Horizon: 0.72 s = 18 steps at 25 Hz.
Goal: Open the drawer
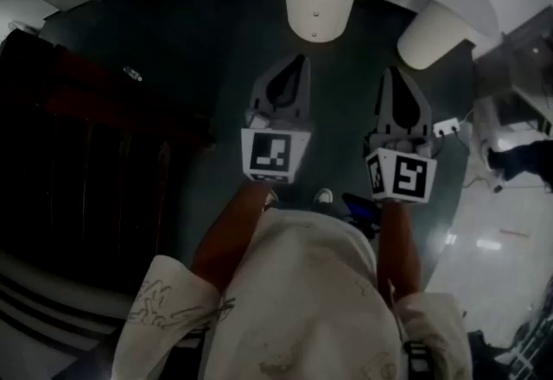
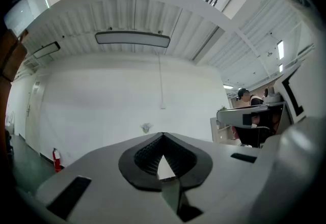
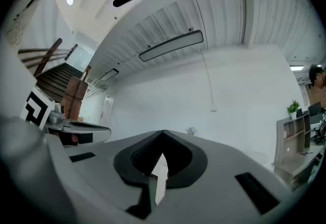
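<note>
No drawer shows in any view. In the head view I hold both grippers out level over a dark floor [image 1: 216,50]. The left gripper [image 1: 300,60] is shut with nothing between its jaws, and its marker cube [image 1: 275,154] faces up. The right gripper [image 1: 394,72] beside it is shut as well and holds nothing. In the left gripper view the left gripper [image 2: 163,135] points at a white curved wall [image 2: 127,101], its tips meeting. In the right gripper view the right gripper [image 3: 163,132] faces the same wall [image 3: 229,95].
Two white rounded column bases [image 1: 318,7] [image 1: 432,37] stand ahead. Dark wooden stairs [image 1: 86,154] lie to the left and also show as stairs [image 3: 56,78]. A red fire extinguisher [image 2: 56,159] sits by the wall. A desk with a seated person [image 2: 249,111] is at right, near a shelf with a plant [image 3: 293,116].
</note>
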### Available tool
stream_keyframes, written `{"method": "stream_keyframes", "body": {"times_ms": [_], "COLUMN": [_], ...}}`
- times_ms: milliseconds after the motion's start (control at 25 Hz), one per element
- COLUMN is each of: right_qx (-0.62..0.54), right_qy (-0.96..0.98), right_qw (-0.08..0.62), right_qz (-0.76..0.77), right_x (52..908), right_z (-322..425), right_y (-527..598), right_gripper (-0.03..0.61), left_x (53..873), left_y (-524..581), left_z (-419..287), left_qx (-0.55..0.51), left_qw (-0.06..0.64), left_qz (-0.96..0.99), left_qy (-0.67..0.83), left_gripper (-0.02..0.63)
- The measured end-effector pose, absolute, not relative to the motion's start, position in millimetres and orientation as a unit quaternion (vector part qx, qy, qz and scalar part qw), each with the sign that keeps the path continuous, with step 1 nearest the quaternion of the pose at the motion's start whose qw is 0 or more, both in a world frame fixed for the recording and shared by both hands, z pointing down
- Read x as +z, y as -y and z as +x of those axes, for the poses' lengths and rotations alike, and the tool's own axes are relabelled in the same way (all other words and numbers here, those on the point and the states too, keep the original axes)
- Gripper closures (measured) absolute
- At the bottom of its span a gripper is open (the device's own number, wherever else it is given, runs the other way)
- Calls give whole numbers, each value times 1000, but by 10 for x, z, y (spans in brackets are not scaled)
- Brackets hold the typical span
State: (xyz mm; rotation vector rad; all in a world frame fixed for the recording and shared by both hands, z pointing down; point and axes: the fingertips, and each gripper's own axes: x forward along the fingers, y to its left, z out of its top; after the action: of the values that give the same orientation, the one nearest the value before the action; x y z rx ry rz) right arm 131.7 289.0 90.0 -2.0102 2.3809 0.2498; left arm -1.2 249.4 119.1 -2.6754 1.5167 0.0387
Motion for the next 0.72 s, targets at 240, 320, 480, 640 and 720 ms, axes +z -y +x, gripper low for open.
{"method": "stream_keyframes", "body": {"times_ms": [240, 320, 480, 640, 720], "right_qx": [81, 84, 85, 84, 79], "right_qy": [-761, -759, -763, -769, -772], "right_qw": [6, 11, 20, 19, 18], "right_qz": [-643, -646, -640, -634, -631], "right_x": [912, 897, 879, 905, 949], "right_z": [1398, 1471, 1593, 1785, 1884], "right_y": [-2887, -2883, -2875, -2896, -2906], "right_gripper": [575, 575, 575, 574, 575], "left_x": [1180, 1179, 1178, 1162, 1174], "left_y": [-2489, -2490, -2496, -2538, -2561], "left_z": [81, 151, 301, 485, 568], "left_qx": [13, 10, 10, 14, 11], "left_qw": [37, 37, 37, 33, 32], "left_qz": [-869, -868, -865, -859, -855], "left_qy": [-493, -495, -500, -511, -517], "left_gripper": [612, 612, 612, 612, 612]}}
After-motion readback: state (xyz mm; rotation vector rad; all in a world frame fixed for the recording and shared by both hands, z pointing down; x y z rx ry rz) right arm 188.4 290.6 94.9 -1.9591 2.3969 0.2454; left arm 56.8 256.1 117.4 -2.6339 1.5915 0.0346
